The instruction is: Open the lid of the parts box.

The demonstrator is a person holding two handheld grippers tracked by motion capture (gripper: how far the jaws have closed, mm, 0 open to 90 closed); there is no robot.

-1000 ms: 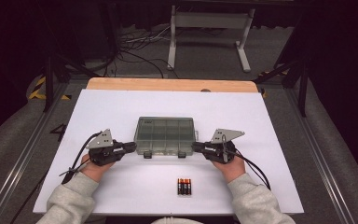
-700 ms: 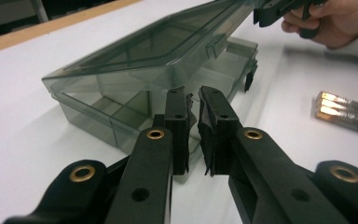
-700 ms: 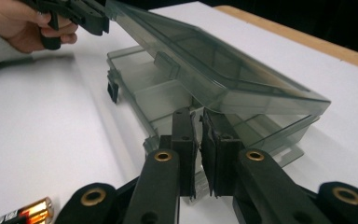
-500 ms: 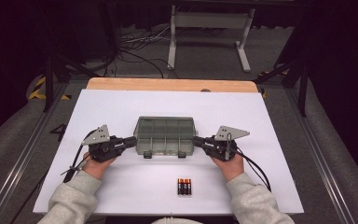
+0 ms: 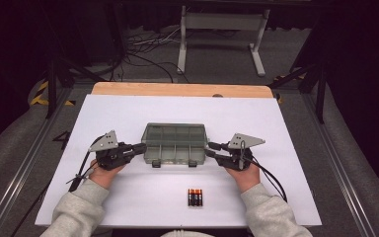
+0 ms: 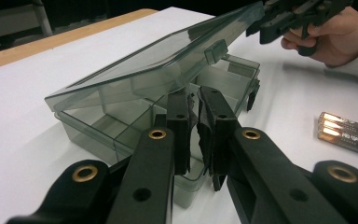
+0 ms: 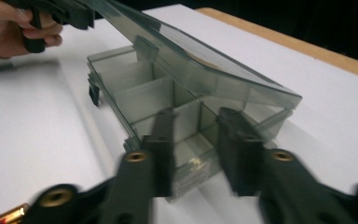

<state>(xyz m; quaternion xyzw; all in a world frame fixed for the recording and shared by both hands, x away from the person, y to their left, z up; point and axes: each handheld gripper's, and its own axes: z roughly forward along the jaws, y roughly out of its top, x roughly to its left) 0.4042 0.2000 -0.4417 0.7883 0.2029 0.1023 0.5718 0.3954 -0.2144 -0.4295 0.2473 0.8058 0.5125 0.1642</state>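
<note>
Box [image 5: 175, 143]: smoky clear plastic, divided into compartments, mid-table on the white sheet [image 5: 128, 113]; lid [image 6: 168, 56] raised at a slant, front edge up, rear edge low, as seen in both gripper views.

Left gripper [image 5: 139, 147]: at the box's left end, tips touching its front-left corner. Jaws nearly together in the left gripper view, pinching the box's near wall [image 6: 193, 175] between the pads; narrow, gripping that wall.

Right gripper [image 5: 212, 149]: at the box's right end, tips just beside its front-right corner. Jaws just been opening; blurred in the right gripper view, standing apart with the box's near corner [image 7: 193, 168] between them. Pads not pressing on it as far as can be told; moderately wide, holding nothing.

Lid contact: far gripper's tips close to the raised lid edge in each gripper view; touching or not, cannot tell.

Latches [image 5: 155, 164]: two dark tabs on the front wall, hanging loose.

Batteries [image 5: 195, 197]: three, side by side, near the front edge, well apart from both grippers, closer to the right hand [image 5: 241, 174].

Left hand [image 5: 103, 173]: wrapped round its gripper's handle, grey sleeve.
</note>
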